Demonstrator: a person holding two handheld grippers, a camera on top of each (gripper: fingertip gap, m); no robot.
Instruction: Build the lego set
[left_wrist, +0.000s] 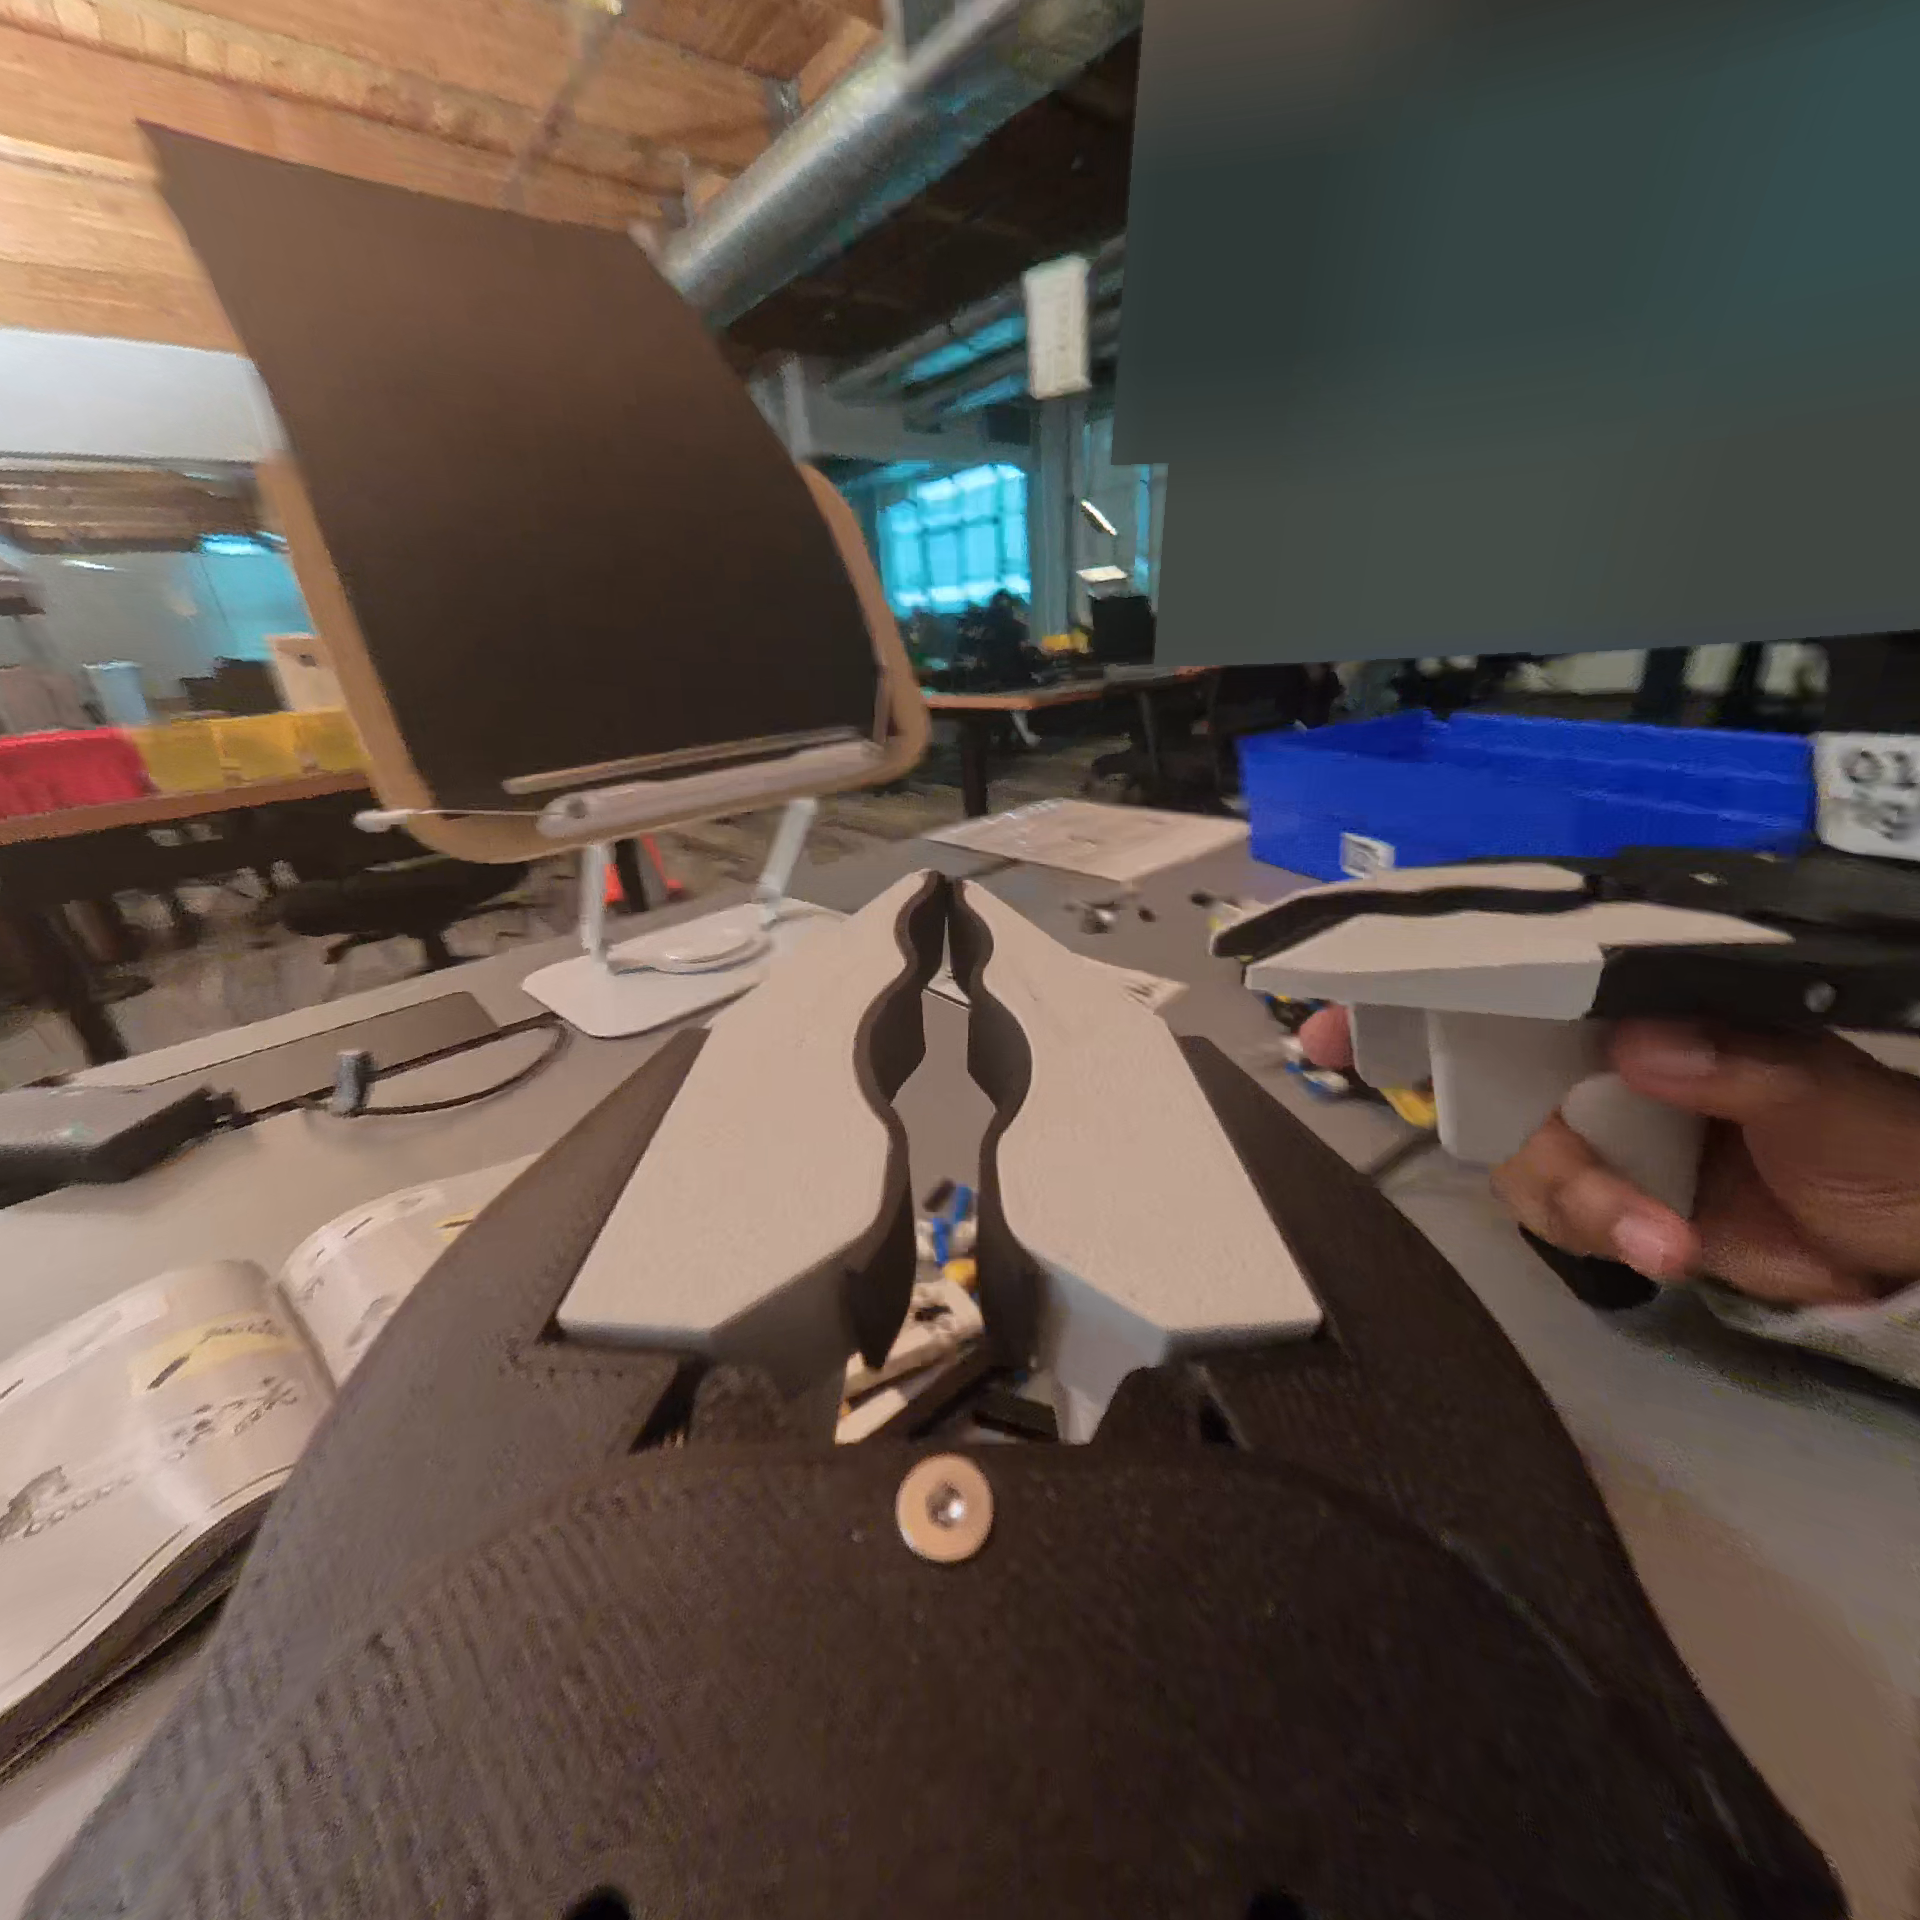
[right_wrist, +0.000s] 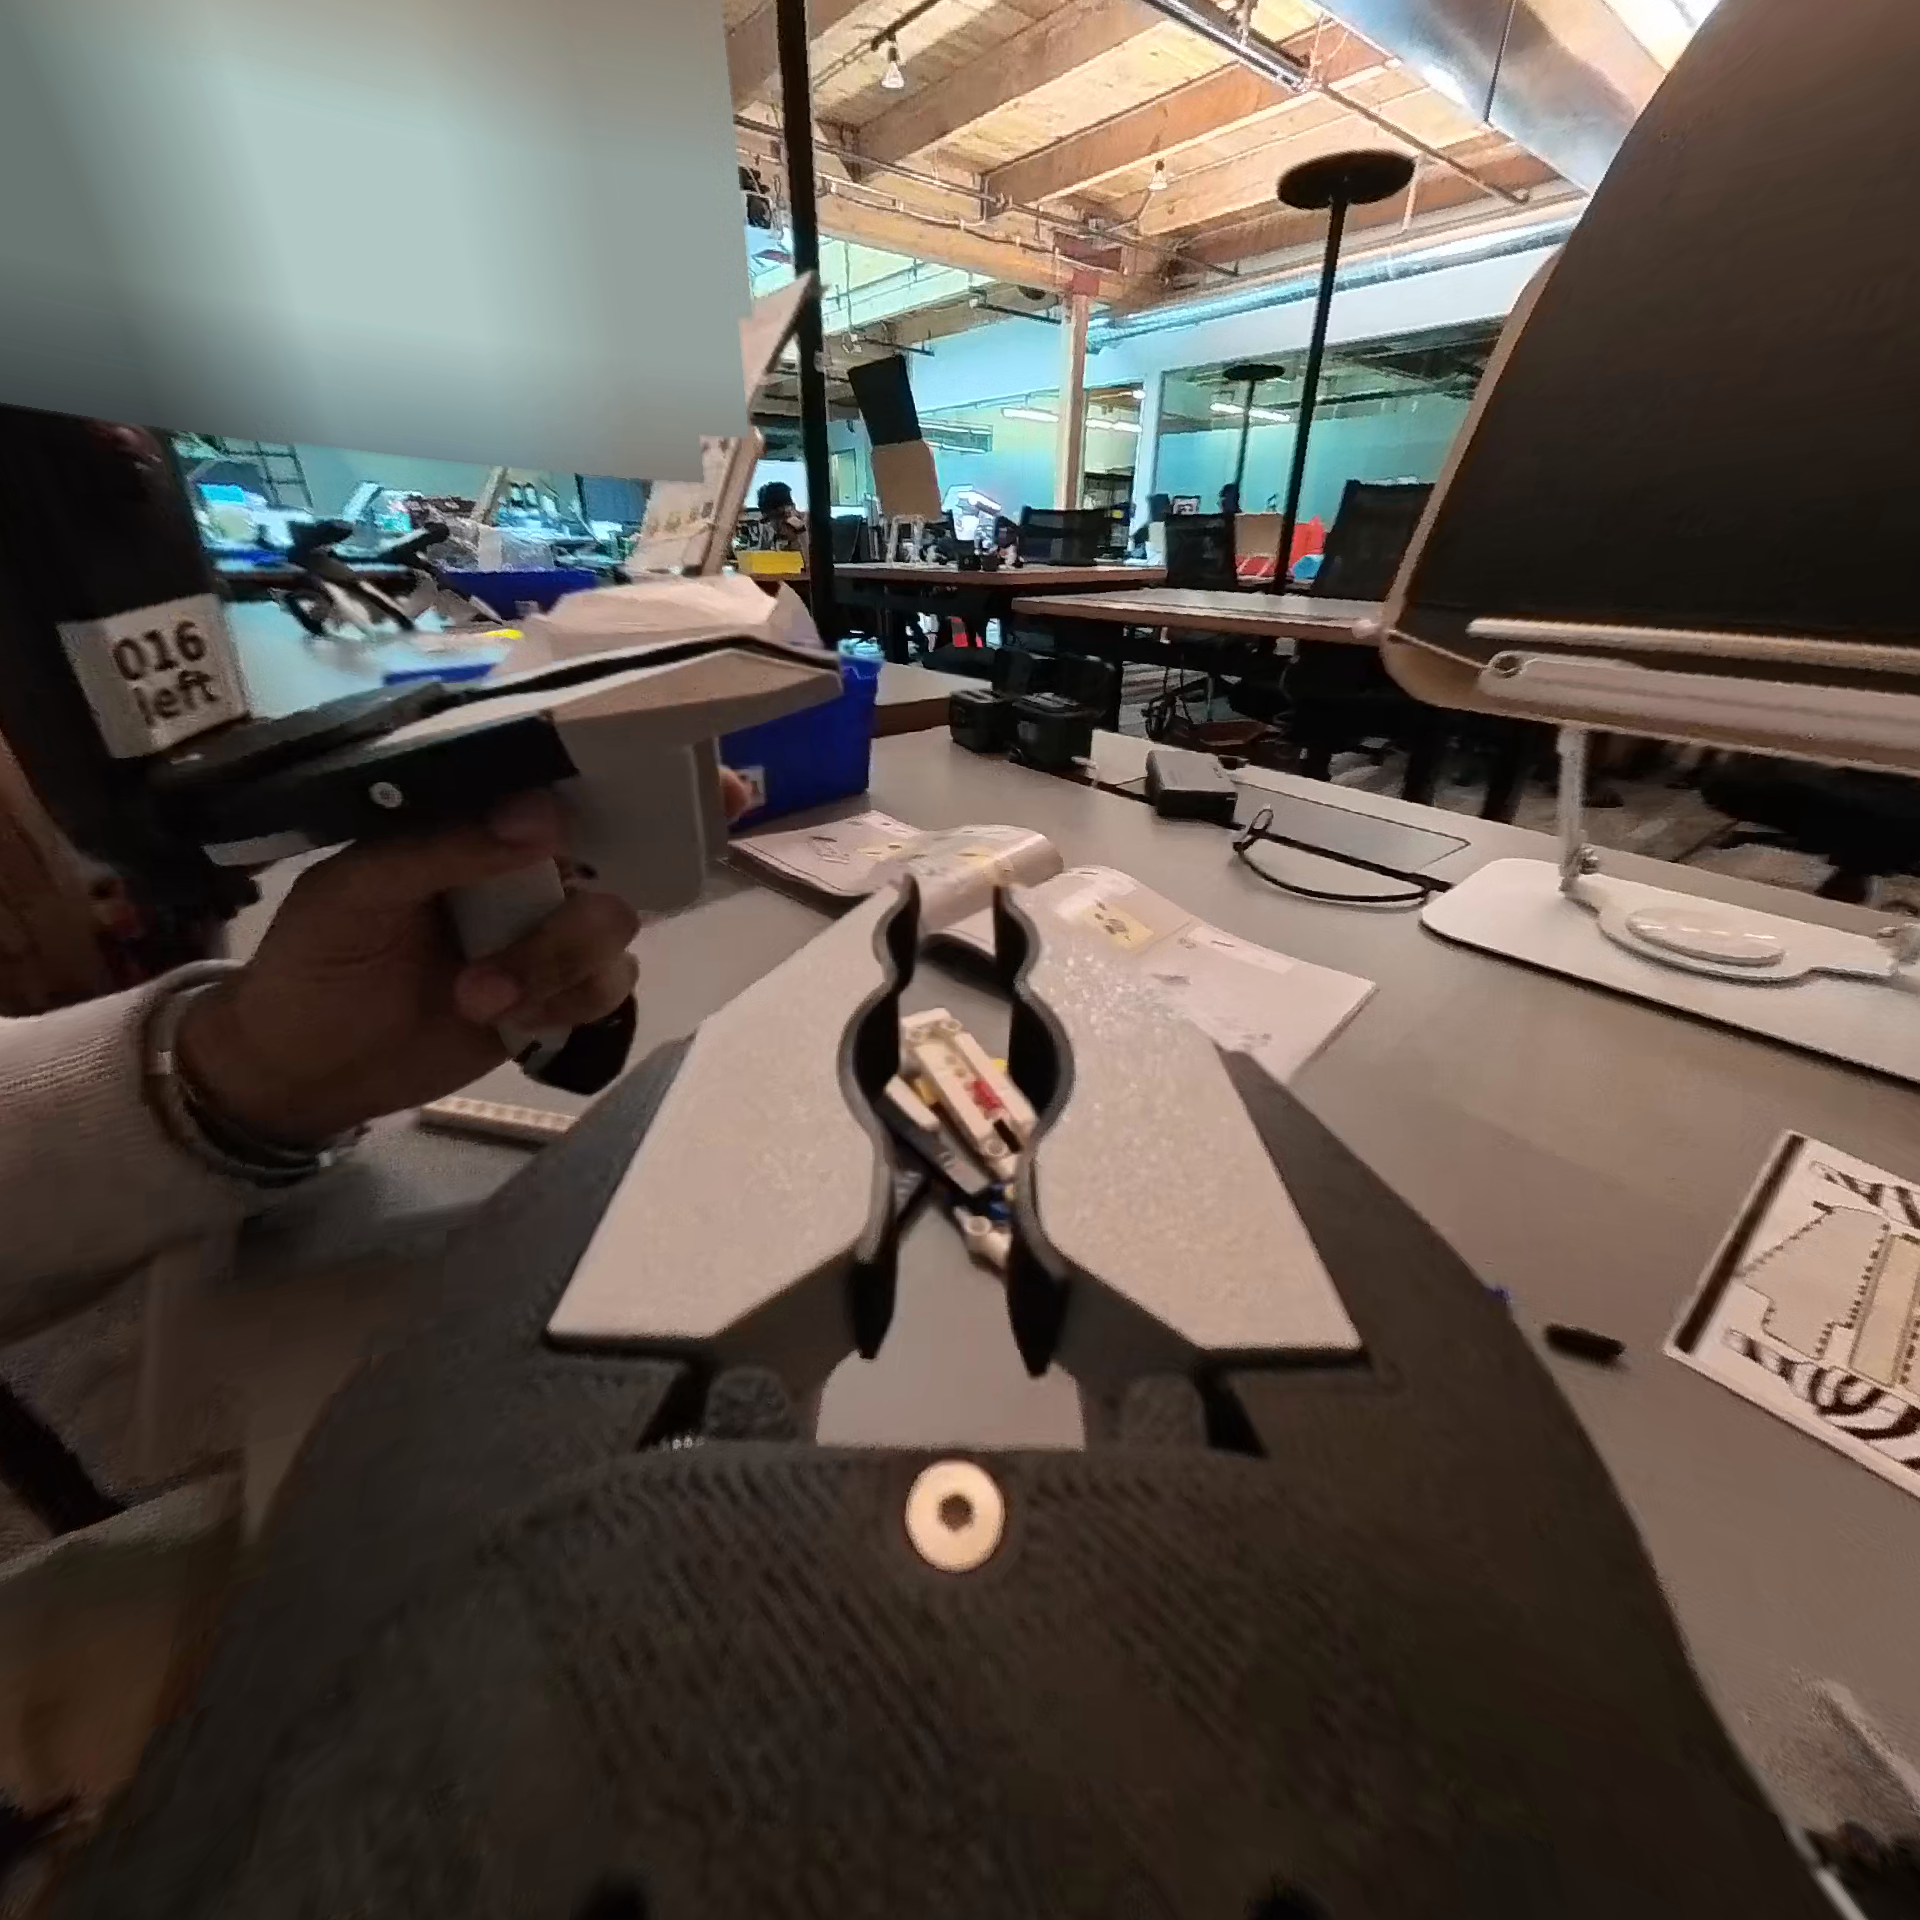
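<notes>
My right gripper (right_wrist: 953, 906) has its fingers a little apart, and a small white lego model (right_wrist: 961, 1091) with red and blue parts sits in the hollow between them, above the grey table (right_wrist: 1455, 1091). In the left wrist view this gripper (left_wrist: 1242, 940) is at the right, held by a hand (left_wrist: 1787, 1164). My left gripper (left_wrist: 948, 896) is shut with its tips touching and nothing between them. Lego pieces (left_wrist: 940, 1273) show through its gap, below on the table. It also appears at the left of the right wrist view (right_wrist: 826, 665), raised and held by a hand.
An open instruction booklet (left_wrist: 156, 1403) (right_wrist: 1143, 935) lies on the table. A dark tablet on a white stand (left_wrist: 540, 520) (right_wrist: 1714, 416) is behind. A blue bin (left_wrist: 1507, 790), a black box with a cable (left_wrist: 83, 1132), a printed card (right_wrist: 1818, 1340) and a white lego plate (right_wrist: 499, 1117) are around. Some 7 centimeters of space lies between my two pairs of fingers.
</notes>
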